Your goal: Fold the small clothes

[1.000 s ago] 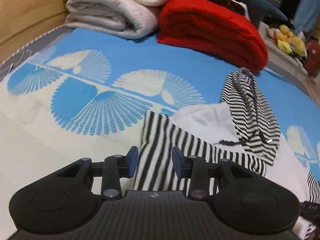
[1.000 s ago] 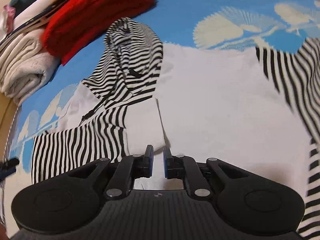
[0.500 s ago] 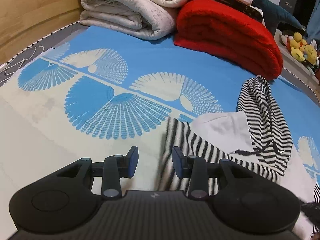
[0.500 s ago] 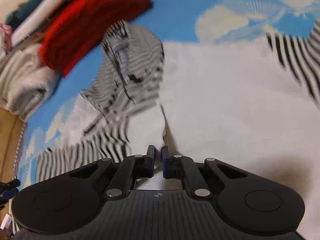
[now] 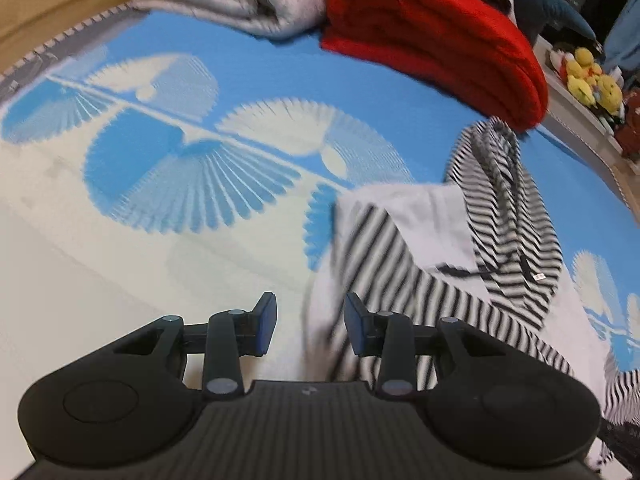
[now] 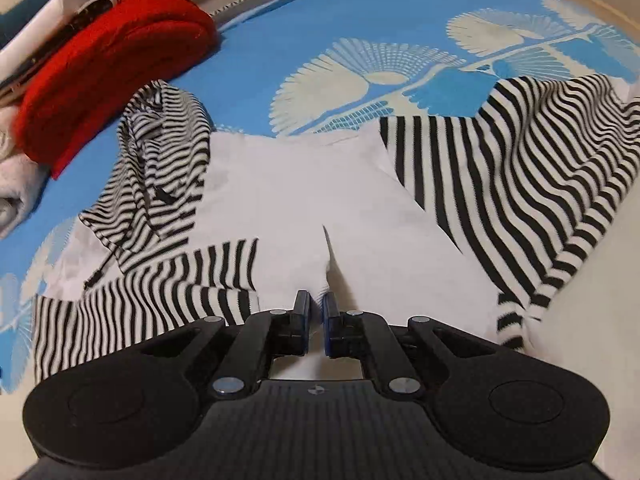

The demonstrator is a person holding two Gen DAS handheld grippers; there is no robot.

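A white hoodie (image 6: 320,192) with black-and-white striped sleeves and hood lies flat on the blue patterned bedsheet (image 6: 280,40). One striped sleeve (image 6: 152,296) is folded across its body, while the other sleeve (image 6: 540,184) spreads out to the right. The hood (image 6: 164,148) points toward the blankets. My right gripper (image 6: 316,316) is shut on a raised fold of the white body fabric. My left gripper (image 5: 311,326) hangs open just above the folded sleeve's (image 5: 380,272) end, touching nothing. In the left wrist view the hood (image 5: 504,200) lies beyond it.
A folded red blanket (image 5: 440,40) and a cream blanket (image 5: 240,0) are stacked at the bed's far edge. Yellow plush toys (image 5: 592,84) sit on a ledge at the right. A wooden frame (image 5: 60,0) borders the left. Bare sheet (image 5: 120,260) lies left of the hoodie.
My right gripper has swung sideways with the white fold still pinched, bringing the spread sleeve into view. My left gripper has sunk a little toward the sleeve end, jaws unchanged.
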